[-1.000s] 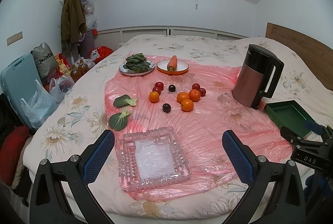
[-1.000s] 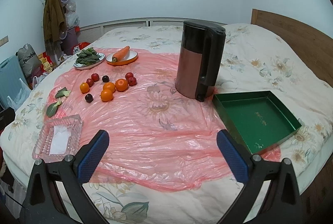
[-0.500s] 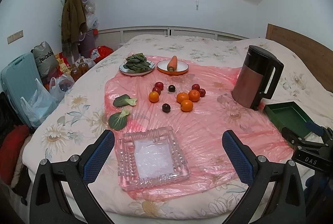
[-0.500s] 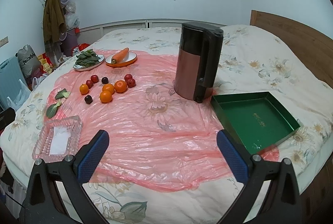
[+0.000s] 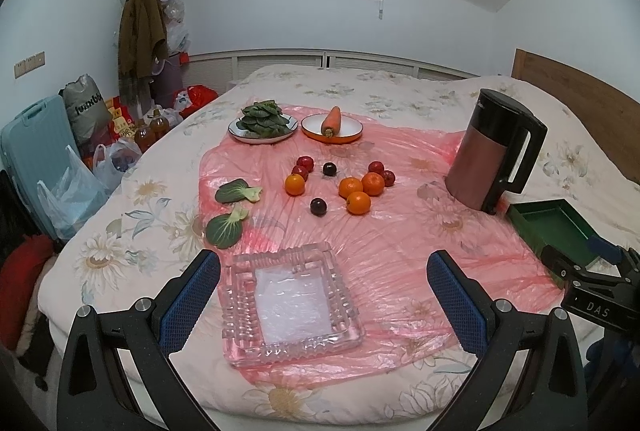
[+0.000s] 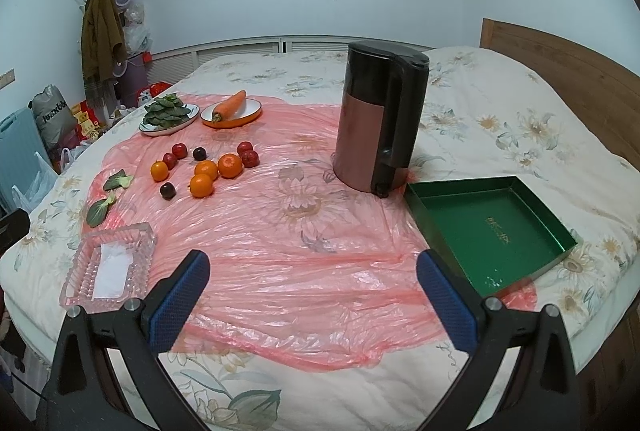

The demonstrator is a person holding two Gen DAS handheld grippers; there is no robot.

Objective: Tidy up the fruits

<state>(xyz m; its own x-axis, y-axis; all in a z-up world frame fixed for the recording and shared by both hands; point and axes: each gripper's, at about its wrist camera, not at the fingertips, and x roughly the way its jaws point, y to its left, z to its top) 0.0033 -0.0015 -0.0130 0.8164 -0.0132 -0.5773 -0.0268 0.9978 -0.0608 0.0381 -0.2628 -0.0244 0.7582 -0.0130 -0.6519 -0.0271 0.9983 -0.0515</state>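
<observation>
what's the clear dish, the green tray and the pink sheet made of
Clear dish: likely pressed glass, ribbed and see-through, though it could be acrylic.
Green tray: seemingly cardboard with a satin finish, thin straight walls, gold print.
Pink sheet: thin plastic film, wrinkled, glossy, bedding pattern showing through.

My right gripper [image 6: 312,291] held wide apart, empty, above pink plastic sheet [image 6: 304,231] on bed. Green tray [image 6: 486,227] right, empty, just beside kettle [image 6: 380,119]. 4 oranges [image 6: 218,171] clustered with dark and red plums [image 6: 250,155] mid-left. Glass dish [image 6: 108,267] near left. Carrot [image 6: 230,105] on orange-rimmed plate; greens plate [image 6: 170,117] beside it.
</observation>
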